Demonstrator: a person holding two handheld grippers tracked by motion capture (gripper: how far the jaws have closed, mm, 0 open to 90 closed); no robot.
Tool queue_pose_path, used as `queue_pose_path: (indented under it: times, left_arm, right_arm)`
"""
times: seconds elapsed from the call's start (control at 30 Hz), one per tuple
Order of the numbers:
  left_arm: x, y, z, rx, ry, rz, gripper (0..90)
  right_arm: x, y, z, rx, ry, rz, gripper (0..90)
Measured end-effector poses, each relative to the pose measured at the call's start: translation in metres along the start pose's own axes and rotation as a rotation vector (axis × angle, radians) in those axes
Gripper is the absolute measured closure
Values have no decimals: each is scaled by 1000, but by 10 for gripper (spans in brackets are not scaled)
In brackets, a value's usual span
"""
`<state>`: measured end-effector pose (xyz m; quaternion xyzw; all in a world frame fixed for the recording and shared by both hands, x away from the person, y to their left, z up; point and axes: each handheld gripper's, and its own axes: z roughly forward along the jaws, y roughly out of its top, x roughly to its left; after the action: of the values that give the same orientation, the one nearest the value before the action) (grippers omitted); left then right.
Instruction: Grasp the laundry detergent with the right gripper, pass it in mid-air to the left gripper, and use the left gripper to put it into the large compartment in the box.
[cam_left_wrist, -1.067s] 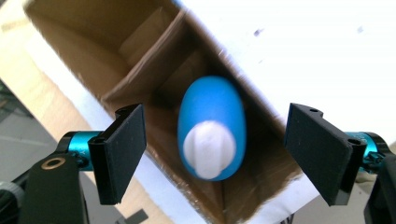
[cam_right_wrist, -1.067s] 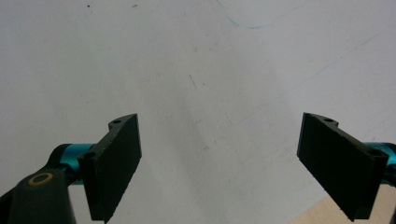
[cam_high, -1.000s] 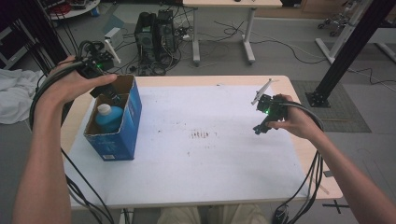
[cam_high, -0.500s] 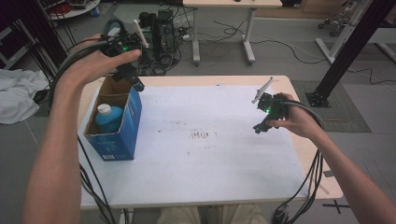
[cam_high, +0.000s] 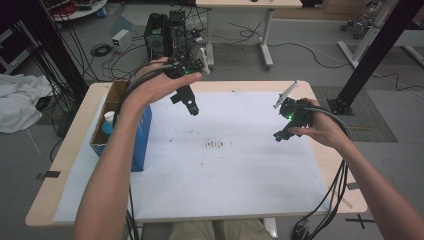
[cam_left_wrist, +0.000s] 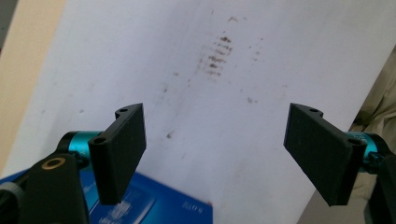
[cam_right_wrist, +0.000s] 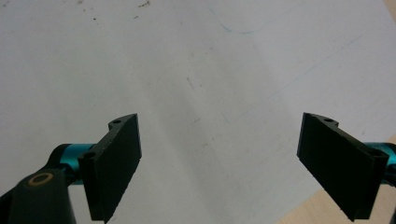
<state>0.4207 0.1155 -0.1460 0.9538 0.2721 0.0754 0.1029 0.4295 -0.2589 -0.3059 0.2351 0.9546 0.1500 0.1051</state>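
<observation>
High view: left hand-held gripper (cam_high: 192, 107) raised over the table's (cam_high: 300, 87) far left part, beside the blue box (cam_high: 142, 137) at the left edge; right hand-held gripper (cam_high: 282, 132) near the right edge. Left gripper view: jaws spread, empty, above white paper (cam_left_wrist: 210, 126). Right gripper view: jaws spread, empty.

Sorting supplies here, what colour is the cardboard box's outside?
Blue outside, on the box; the high view shows it best.
</observation>
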Motion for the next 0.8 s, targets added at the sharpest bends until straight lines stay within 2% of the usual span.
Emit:
queue_pose_path:
  times: [0.03,0.07,0.1,0.13,0.17,0.2,0.23,0.27,0.3,0.33,0.37,0.4,0.43,0.47,0.5,0.53,0.57,0.6,0.8]
  left_arm:
    - [-19,31,37,9,-48,68,212]
    - [-27,38,56,-2,-73,91,212]
    - [-2,3,2,2,-5,6,212]
    - [-31,40,67,6,-87,98,212]
    - [-36,40,85,12,-113,98,212]
    - [-31,40,68,7,-89,98,212]
    - [-37,40,90,18,-121,97,212]
    - [-37,40,89,16,-120,96,212]
    - [-35,40,81,11,-106,99,212]
    - [-40,40,102,34,-127,96,212]
    - [-33,40,73,12,-98,101,212]
    - [-40,40,103,33,-128,95,212]
    - [-40,40,100,30,-124,95,212]
    - [-39,39,108,38,-124,88,212]
    - [-39,39,107,35,-127,92,212]
    - [-39,40,97,30,-124,96,212]
    - [-39,40,97,30,-124,96,212]
    - [-39,38,109,43,-121,85,212]
    - [-37,36,110,49,-109,82,212]
  right_arm:
    - [2,3,7,18,7,-19,130]
    - [0,0,0,4,3,3,130]
    - [0,-2,-1,-1,-2,-1,130]
    - [2,3,7,20,7,-12,131]
    - [0,-2,-2,-2,-3,1,130]
    - [0,-3,-3,2,-3,11,131]
    - [0,-2,-3,-3,-3,2,130]
    - [-1,-3,-2,3,-1,1,130]
    - [-2,-3,-2,-1,-2,-3,131]
    - [0,-3,-3,1,-2,10,130]
    - [0,-3,-3,3,-4,11,130]
    - [0,-3,-3,-2,-2,5,130]
    - [0,-3,-3,3,-4,10,130]
    - [-1,-3,-2,3,-2,4,130]
    - [0,-3,-3,5,-5,6,130]
    - [0,-3,-3,5,-4,9,131]
    - [0,-3,-3,5,-4,9,131]
    - [0,-3,-3,5,-4,-1,131]
    - [1,-4,-4,9,-8,9,131]
